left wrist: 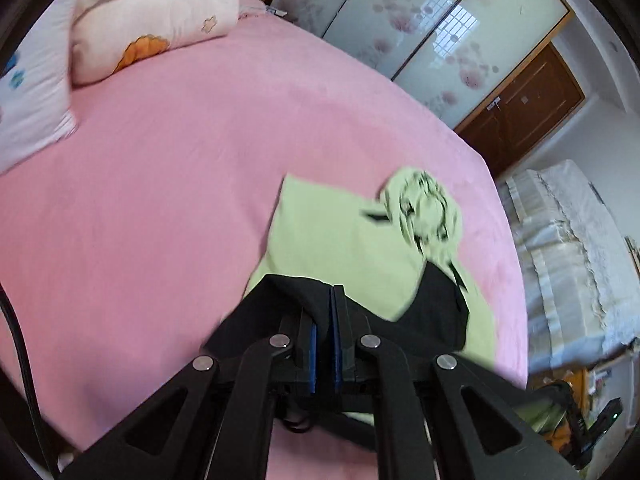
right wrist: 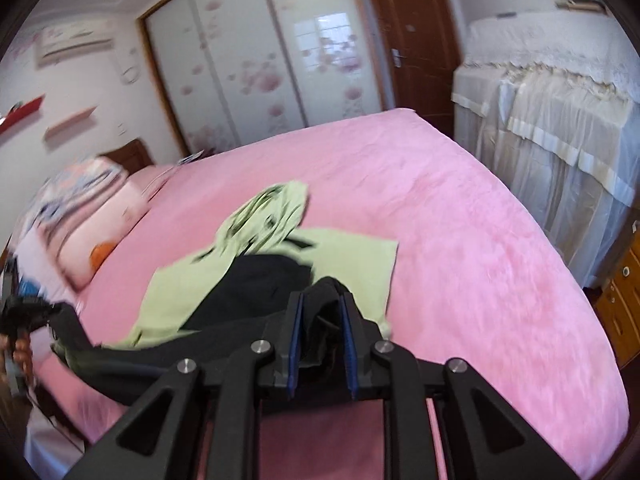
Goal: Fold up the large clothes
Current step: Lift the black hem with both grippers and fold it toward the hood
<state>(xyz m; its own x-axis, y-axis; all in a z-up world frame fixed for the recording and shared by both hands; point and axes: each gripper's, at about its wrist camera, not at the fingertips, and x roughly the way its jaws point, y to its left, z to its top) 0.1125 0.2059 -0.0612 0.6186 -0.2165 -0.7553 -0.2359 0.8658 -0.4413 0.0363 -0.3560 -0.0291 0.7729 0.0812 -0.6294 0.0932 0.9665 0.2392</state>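
A black garment (left wrist: 436,308) hangs lifted above the pink bed (left wrist: 180,168), stretched between both grippers. My left gripper (left wrist: 329,300) is shut on one edge of it, the cloth pinched thin between the blue pads. In the right wrist view my right gripper (right wrist: 322,308) is shut on a thicker bunch of the same black garment (right wrist: 256,284). Beneath it lies a light green garment (left wrist: 332,232), partly flat and partly crumpled at its far end (right wrist: 268,216). At that view's left edge, the left gripper (right wrist: 24,312) shows with the black cloth.
Folded pink floral bedding (left wrist: 152,12) is stacked at the head of the bed (right wrist: 460,240). Sliding wardrobe doors (right wrist: 248,60) and a brown door (right wrist: 412,36) stand beyond it. Furniture under a white lace cover (right wrist: 560,120) flanks the bed's right side.
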